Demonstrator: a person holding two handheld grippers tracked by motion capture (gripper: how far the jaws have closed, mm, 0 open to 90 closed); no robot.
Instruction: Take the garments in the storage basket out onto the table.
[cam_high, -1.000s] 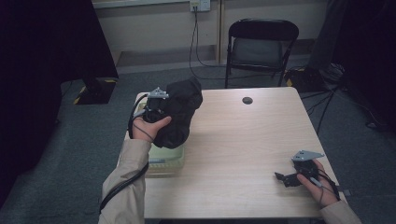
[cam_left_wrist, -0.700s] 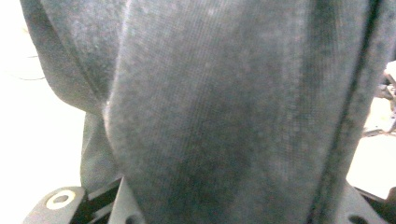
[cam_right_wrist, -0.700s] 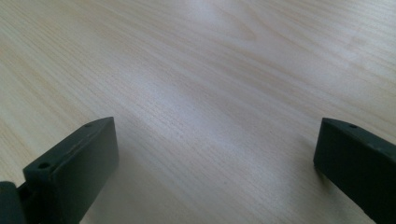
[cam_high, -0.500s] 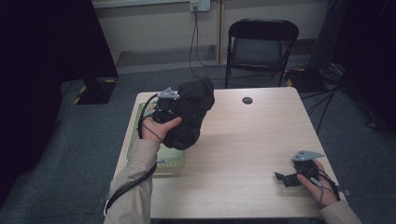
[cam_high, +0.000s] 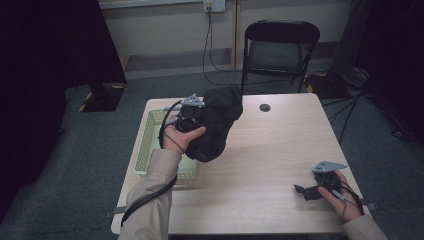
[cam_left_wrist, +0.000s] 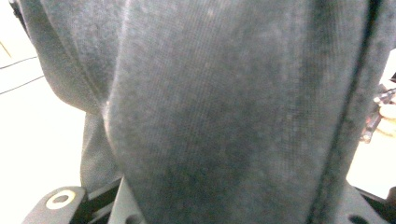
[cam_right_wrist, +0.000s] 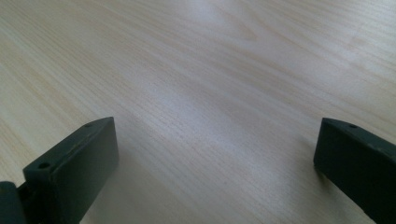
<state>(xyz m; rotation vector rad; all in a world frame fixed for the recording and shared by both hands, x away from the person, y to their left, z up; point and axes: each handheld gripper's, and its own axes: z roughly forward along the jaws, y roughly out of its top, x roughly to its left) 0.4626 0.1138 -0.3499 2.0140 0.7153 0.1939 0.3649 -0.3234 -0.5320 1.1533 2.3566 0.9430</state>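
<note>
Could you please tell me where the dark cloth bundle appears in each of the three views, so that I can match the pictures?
High view: the dark cloth bundle is left of centre, held up by the left gripper beside the green basket.
Left gripper view: the same cloth hangs close to the lens, spanning most of the picture.
Right gripper view: it is not in this picture.
Shared landmark: the pale wooden table.
</note>
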